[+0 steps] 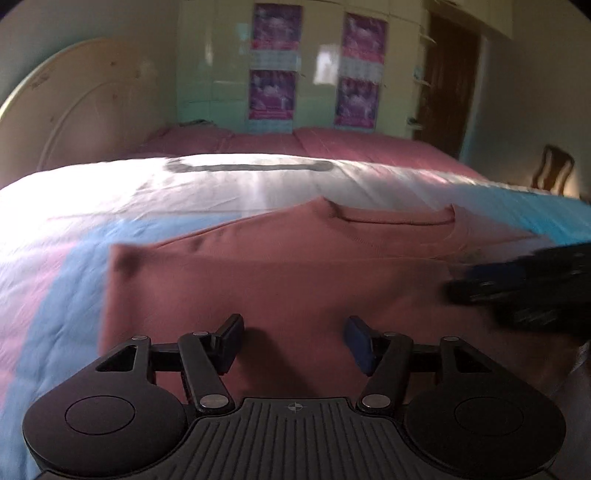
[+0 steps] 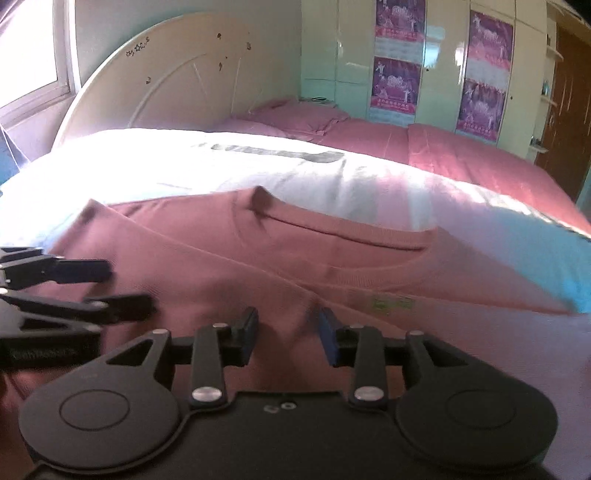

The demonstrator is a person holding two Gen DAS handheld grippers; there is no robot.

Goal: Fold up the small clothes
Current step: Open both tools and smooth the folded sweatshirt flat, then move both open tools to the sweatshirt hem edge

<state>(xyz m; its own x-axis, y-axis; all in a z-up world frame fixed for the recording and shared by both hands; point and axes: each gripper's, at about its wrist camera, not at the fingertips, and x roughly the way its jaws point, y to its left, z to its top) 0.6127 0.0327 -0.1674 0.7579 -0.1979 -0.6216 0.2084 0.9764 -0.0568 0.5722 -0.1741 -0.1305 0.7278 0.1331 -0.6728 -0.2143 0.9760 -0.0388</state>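
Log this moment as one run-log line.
garment: rust-pink knit T-shirt flat on bed, partly folded | left gripper: open above shirt, empty | right gripper: open above shirt, empty

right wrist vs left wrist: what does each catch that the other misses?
Only the right wrist view: a window at far left, star stickers on the headboard, pink pillows, and a small green label below the shirt's collar.

Only the left wrist view: a wooden chair at far right and the shirt's squared left edge.

Both: the pink shirt lying flat on the bedspread, purple posters on the wardrobe, the left gripper and the right gripper, both open above the shirt with nothing between the fingers.
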